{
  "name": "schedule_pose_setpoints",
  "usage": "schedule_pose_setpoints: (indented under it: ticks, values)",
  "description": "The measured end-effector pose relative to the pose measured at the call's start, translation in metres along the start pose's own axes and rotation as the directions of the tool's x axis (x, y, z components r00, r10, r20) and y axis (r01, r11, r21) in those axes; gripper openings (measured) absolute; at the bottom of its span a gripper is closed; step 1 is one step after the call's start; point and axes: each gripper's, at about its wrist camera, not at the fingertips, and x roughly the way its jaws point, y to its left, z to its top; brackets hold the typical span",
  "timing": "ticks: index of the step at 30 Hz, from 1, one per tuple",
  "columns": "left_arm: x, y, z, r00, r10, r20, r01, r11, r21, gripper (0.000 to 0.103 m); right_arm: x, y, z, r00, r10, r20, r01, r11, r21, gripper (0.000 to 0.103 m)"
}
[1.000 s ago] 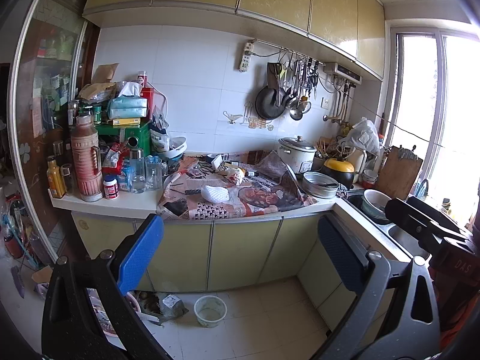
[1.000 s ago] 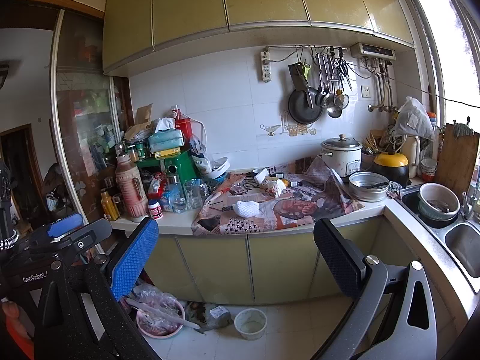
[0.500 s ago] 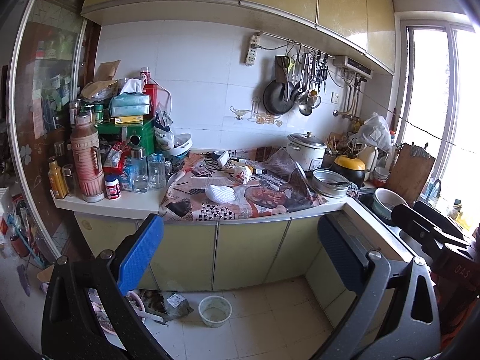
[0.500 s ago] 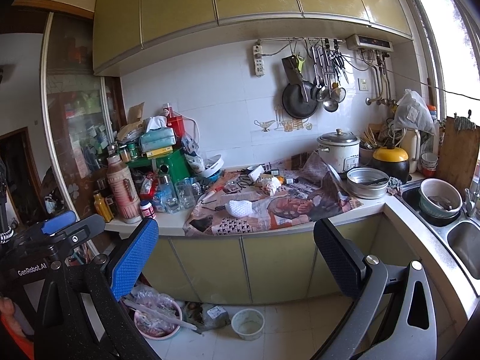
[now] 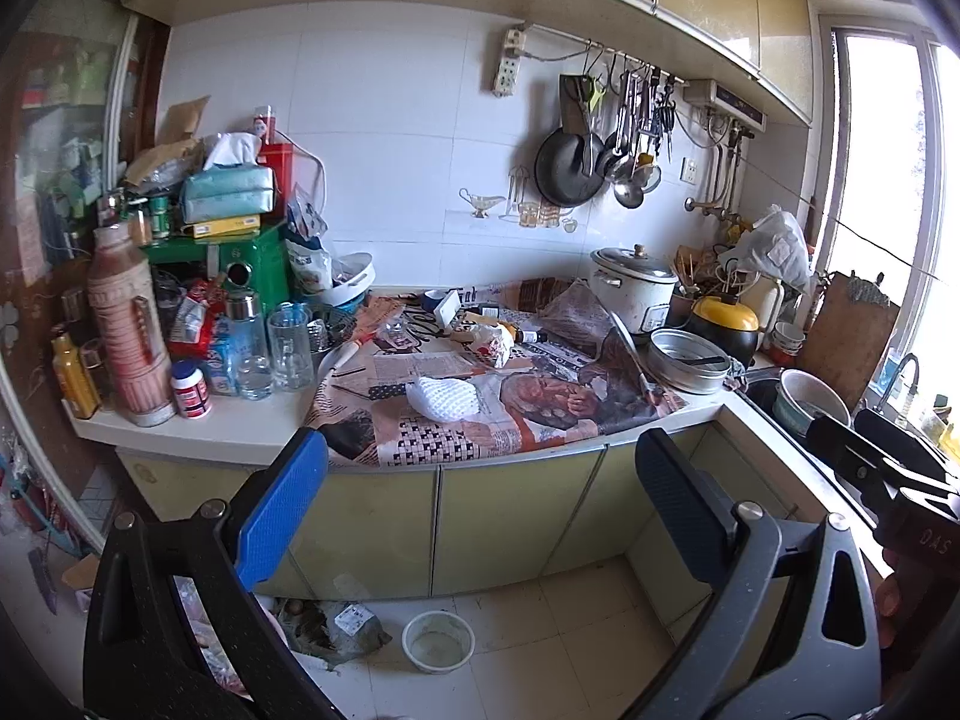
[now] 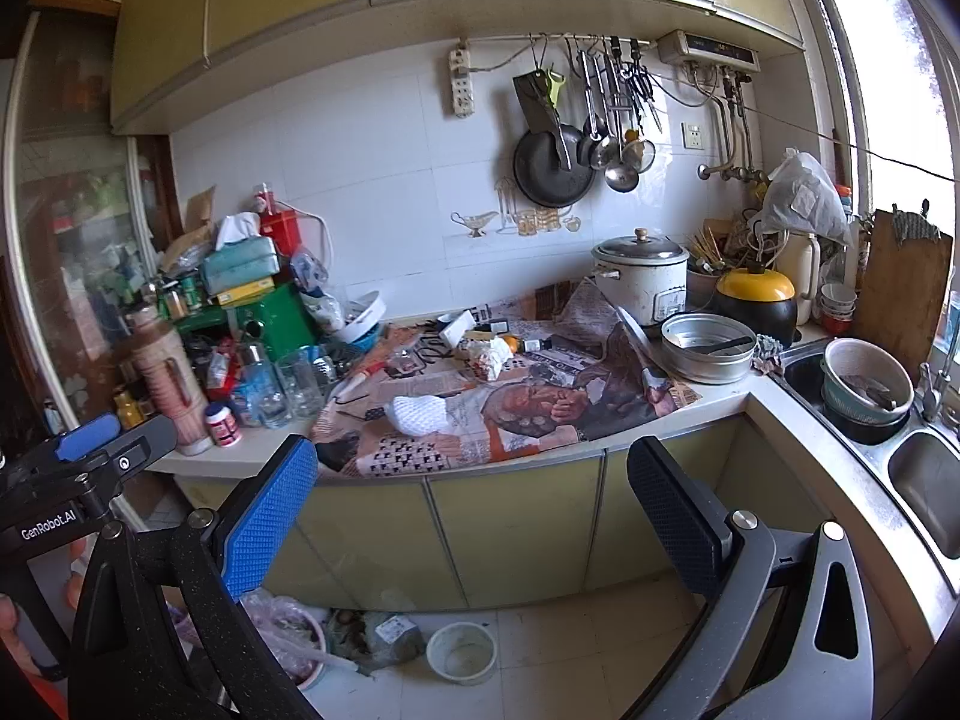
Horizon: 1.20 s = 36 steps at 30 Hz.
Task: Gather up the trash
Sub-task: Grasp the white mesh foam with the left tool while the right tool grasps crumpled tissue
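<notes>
A newspaper-covered counter carries trash: a white foam net, also in the right wrist view, a crumpled wrapper, a small white box and a dark bottle. My left gripper is open and empty, in front of the counter at cabinet height. My right gripper is open and empty beside it. The right gripper's body shows in the left view, and the left gripper's body shows in the right view.
Left on the counter: a pink thermos, jars, glasses, a green tin. Right: rice cooker, metal pan, sink with bowls, cutting board. On the floor: a small white cup, a pink basin.
Both grippers have moved closer to the counter, which appears larger now. Both grippers stay open.
</notes>
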Motion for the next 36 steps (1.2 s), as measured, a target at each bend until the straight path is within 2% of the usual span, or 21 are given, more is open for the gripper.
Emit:
schedule_pose_setpoints:
  ticks: [5, 10, 16, 18, 21, 24, 29, 31, 34, 36]
  values:
    - [0.078, 0.031, 0.021, 0.999, -0.028, -0.04, 0.027, 1.0, -0.015, 0.103, 0.057, 0.01, 0.012, 0.999, -0.042, -0.033, 0.043, 0.999, 0.001, 0.103]
    - [0.163, 0.062, 0.045, 0.993, -0.029, -0.115, 0.027, 0.999, -0.02, 0.103, 0.112, 0.016, 0.025, 0.993, -0.076, -0.091, 0.08, 0.996, 0.04, 0.103]
    - [0.245, 0.082, 0.046, 0.981, -0.016, -0.193, 0.019, 1.0, 0.013, 0.103, 0.175, 0.017, 0.031, 0.983, -0.109, -0.15, 0.121, 0.99, 0.071, 0.103]
    - [0.269, 0.087, 0.043, 0.973, -0.02, -0.23, 0.023, 1.0, 0.008, 0.099, 0.199, 0.016, 0.03, 0.976, -0.106, -0.189, 0.122, 0.989, 0.078, 0.103]
    - [0.307, 0.09, 0.035, 0.955, -0.024, -0.296, 0.027, 1.0, 0.006, 0.098, 0.233, 0.013, 0.029, 0.967, -0.088, -0.24, 0.112, 0.99, 0.089, 0.103]
    - [0.347, 0.093, 0.026, 0.935, -0.006, -0.356, 0.009, 1.0, 0.006, 0.091, 0.268, 0.008, 0.03, 0.958, -0.07, -0.28, 0.1, 0.99, 0.095, 0.103]
    - [0.411, 0.098, 0.016, 0.894, 0.005, -0.448, -0.034, 0.998, -0.057, 0.083, 0.333, -0.005, 0.034, 0.94, -0.022, -0.341, 0.058, 0.994, 0.097, 0.103]
    - [0.431, 0.097, 0.013, 0.88, 0.009, -0.475, -0.051, 0.996, -0.076, 0.083, 0.362, -0.015, 0.037, 0.928, 0.007, -0.373, 0.033, 0.995, 0.099, 0.103]
    - [0.467, 0.094, 0.005, 0.84, 0.003, -0.543, -0.076, 0.991, -0.112, 0.08, 0.403, -0.027, 0.043, 0.905, 0.039, -0.423, 0.001, 0.996, 0.093, 0.102]
    - [0.487, 0.094, 0.001, 0.816, 0.011, -0.578, -0.102, 0.987, -0.125, 0.071, 0.428, -0.034, 0.047, 0.892, 0.053, -0.448, -0.007, 0.995, 0.103, 0.102]
